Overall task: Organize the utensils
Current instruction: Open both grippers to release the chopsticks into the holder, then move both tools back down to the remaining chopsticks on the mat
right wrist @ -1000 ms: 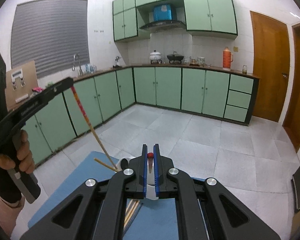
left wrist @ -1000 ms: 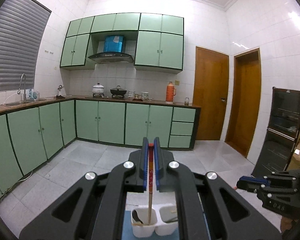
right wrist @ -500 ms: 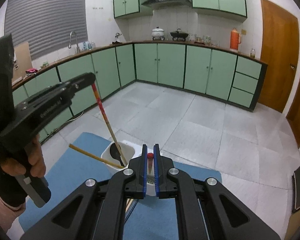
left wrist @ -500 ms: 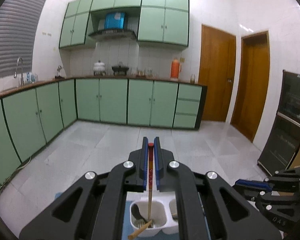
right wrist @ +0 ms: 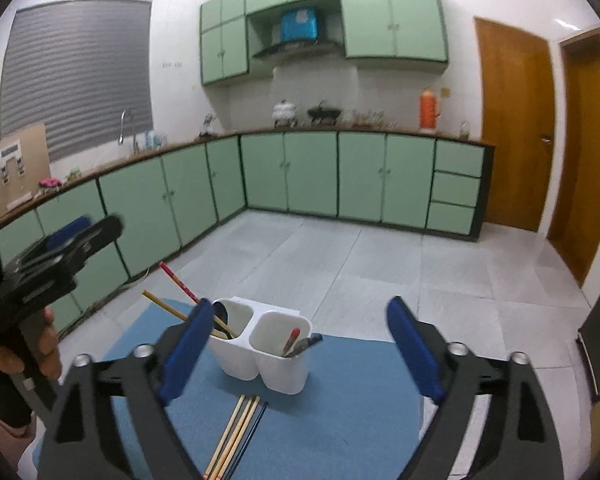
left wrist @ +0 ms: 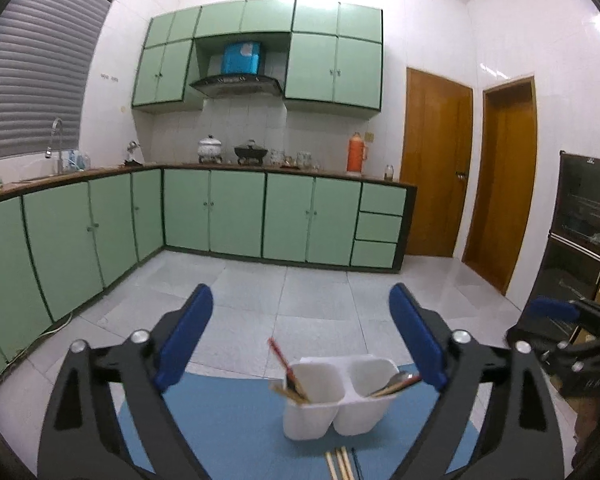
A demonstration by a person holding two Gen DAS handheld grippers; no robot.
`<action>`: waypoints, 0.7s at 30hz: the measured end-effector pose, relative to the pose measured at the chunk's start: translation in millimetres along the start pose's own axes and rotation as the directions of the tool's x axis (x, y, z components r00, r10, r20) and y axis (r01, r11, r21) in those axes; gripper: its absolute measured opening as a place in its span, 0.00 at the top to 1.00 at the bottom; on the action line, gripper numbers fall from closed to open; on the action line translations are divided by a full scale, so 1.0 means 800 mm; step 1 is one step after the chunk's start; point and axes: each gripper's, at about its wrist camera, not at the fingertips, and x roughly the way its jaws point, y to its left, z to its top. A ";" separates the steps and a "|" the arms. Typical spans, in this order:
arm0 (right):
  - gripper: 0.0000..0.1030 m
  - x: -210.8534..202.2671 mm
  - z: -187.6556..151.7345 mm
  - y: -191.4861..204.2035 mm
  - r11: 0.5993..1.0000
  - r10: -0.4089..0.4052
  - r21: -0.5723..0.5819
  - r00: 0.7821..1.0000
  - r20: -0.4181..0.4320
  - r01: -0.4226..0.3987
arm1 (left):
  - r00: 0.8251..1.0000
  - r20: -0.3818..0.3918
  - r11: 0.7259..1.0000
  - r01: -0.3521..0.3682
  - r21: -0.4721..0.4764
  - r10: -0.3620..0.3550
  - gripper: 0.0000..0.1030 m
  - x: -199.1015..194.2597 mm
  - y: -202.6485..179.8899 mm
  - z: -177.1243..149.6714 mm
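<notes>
A white two-compartment holder [left wrist: 320, 412] [right wrist: 236, 354] stands on a blue mat [left wrist: 220, 412] [right wrist: 340, 420]. Its left cup holds a red chopstick [left wrist: 281, 358] [right wrist: 178, 280], a wooden chopstick [right wrist: 162, 305] and a dark spoon. A red-tipped stick [right wrist: 291, 339] and a spoon [left wrist: 396, 381] lean in the right cup. My left gripper [left wrist: 302, 338] is opening, its blue pads wide apart with nothing between them. My right gripper [right wrist: 299, 350] is opening as well and holds nothing. Each hangs short of the holder, a little above it.
Several loose chopsticks [right wrist: 236, 436] [left wrist: 340, 462] lie on the mat in front of the holder. A hand [right wrist: 20, 360] carries the left gripper at the left. Beyond the mat lie a grey tiled floor, green cabinets [left wrist: 236, 216] and a dark appliance [left wrist: 580, 232] at the right.
Both grippers went from shut on red-topped chopsticks to wide open. The two chopsticks now rest in the holder, one in each cup. Both views have pulled back from the holder.
</notes>
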 end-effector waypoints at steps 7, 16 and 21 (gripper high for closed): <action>0.06 -0.046 -0.064 -0.004 0.997 -0.046 0.062 0.999 0.020 0.045 | 0.996 -0.080 0.999 -0.030 -0.024 0.028 0.08 -0.052 0.018 -0.061; 0.06 -0.038 -0.160 0.001 0.983 -0.044 0.171 0.994 -0.104 0.062 | 0.960 -0.267 0.997 -0.079 0.016 0.080 0.08 -0.059 0.033 -0.155; 0.06 -0.021 -0.200 0.007 0.978 -0.020 0.199 0.985 -0.170 0.054 | 0.929 -0.359 0.995 -0.080 0.056 0.095 0.08 -0.057 0.037 -0.205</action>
